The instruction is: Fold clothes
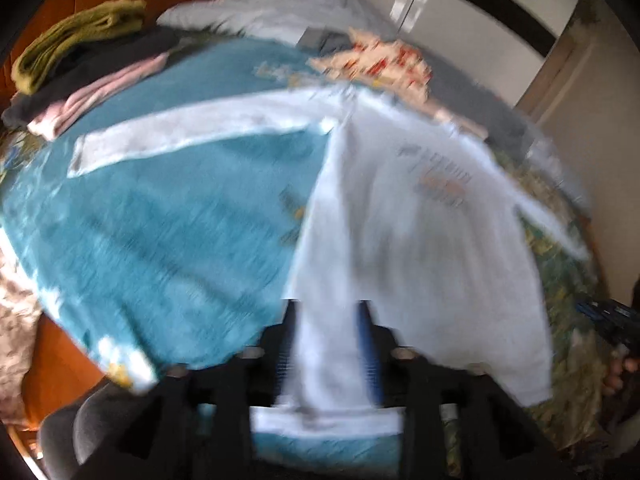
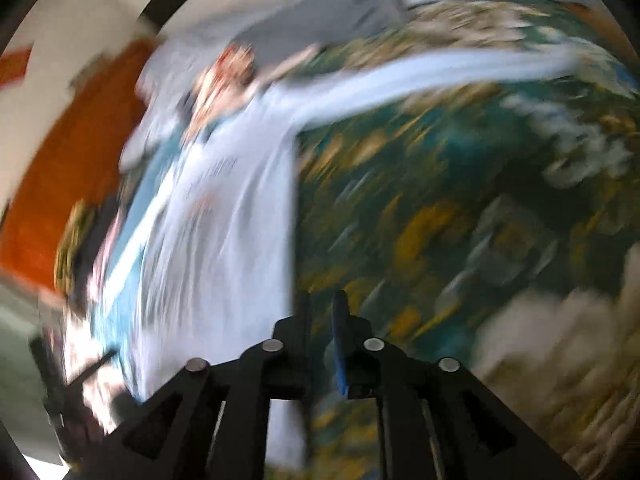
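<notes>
A white long-sleeved shirt [image 1: 420, 240] with a chest print lies spread on the teal bed cover [image 1: 168, 240], one sleeve stretched out to the left. My left gripper [image 1: 328, 320] is at its lower hem, and a bunch of the white cloth runs between the two fingers, so it is shut on the shirt. In the right wrist view the shirt [image 2: 224, 240] is to the left of my right gripper [image 2: 323, 308], whose fingers stand close together with only the patterned cover showing between them. That right gripper [image 1: 612, 316] is off the shirt's right side. Both views are motion-blurred.
Folded clothes, olive [image 1: 80, 40], dark and pink [image 1: 100, 96], are stacked at the bed's far left. A grey pillow [image 1: 288, 12] and a floral cloth [image 1: 384, 60] lie at the head. The green-yellow patterned cover [image 2: 460, 200] fills the right side. Beyond the bed is an orange floor [image 2: 68, 184].
</notes>
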### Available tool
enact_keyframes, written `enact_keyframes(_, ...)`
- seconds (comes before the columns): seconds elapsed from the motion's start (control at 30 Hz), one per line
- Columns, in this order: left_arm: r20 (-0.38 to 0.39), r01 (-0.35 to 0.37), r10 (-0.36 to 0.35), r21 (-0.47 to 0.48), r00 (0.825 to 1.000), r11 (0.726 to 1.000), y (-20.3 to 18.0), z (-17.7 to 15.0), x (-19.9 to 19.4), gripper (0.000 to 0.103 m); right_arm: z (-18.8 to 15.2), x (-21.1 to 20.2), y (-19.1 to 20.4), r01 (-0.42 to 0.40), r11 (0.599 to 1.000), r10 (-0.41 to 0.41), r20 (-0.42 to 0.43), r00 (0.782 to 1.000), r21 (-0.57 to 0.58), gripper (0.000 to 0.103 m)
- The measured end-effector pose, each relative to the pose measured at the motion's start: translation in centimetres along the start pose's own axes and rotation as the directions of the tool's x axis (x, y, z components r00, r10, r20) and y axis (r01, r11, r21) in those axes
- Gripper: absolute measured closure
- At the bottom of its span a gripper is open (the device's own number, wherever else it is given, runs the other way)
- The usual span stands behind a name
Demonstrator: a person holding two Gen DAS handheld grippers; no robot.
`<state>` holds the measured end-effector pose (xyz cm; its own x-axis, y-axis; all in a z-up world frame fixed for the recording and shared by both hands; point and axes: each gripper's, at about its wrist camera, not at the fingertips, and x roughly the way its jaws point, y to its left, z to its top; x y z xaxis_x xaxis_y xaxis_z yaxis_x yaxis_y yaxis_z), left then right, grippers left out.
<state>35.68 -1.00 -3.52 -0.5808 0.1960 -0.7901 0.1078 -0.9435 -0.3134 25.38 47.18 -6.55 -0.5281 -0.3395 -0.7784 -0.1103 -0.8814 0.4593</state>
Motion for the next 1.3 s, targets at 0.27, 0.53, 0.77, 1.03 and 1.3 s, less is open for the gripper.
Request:
enact_keyframes(0.27, -0.030, 0.056, -0.056, 0.009, 0.998, 0.998, -2.7, 1.5, 2.5, 0.047, 11.3, 0.9, -11.4, -0.004, 0.900, -0.124, 0.266, 0.956, 0.436, 0.082)
enact_keyframes(0.53, -0.076, 0.040, -0.045, -0.057, 0.996, 0.998, -2.4, 1.8, 4.2, 0.047, 15.0, 2.8, -18.5, -0.089, 0.748, -0.170, 0.320, 0.932, 0.657, 0.082)
enact_keyframes(0.77, -0.099, 0.027, -0.033, -0.064, 0.995, 0.998, -2.3, 2.1, 4.8, 0.047, 16.5, 3.5, -19.1, -0.056, 0.763, -0.189, 0.305, 0.933, 0.644, 0.099)
enact_keyframes(1.03, -0.108, 0.024, -0.032, -0.073, 0.994, 0.997, -1.8, 1.9, 4.8, 0.047, 14.5, 1.6, -20.5, -0.004, 0.769, -0.244, 0.299, 0.923, 0.639, 0.099)
enact_keyframes(1.3, -0.090, 0.036, -0.046, -0.107, 0.995, 0.994, -0.8, 2.1, 4.4, 0.046, 15.9, 0.2, -15.8, 0.054, 0.826, -0.277, 0.321, 0.906, 0.561, 0.099)
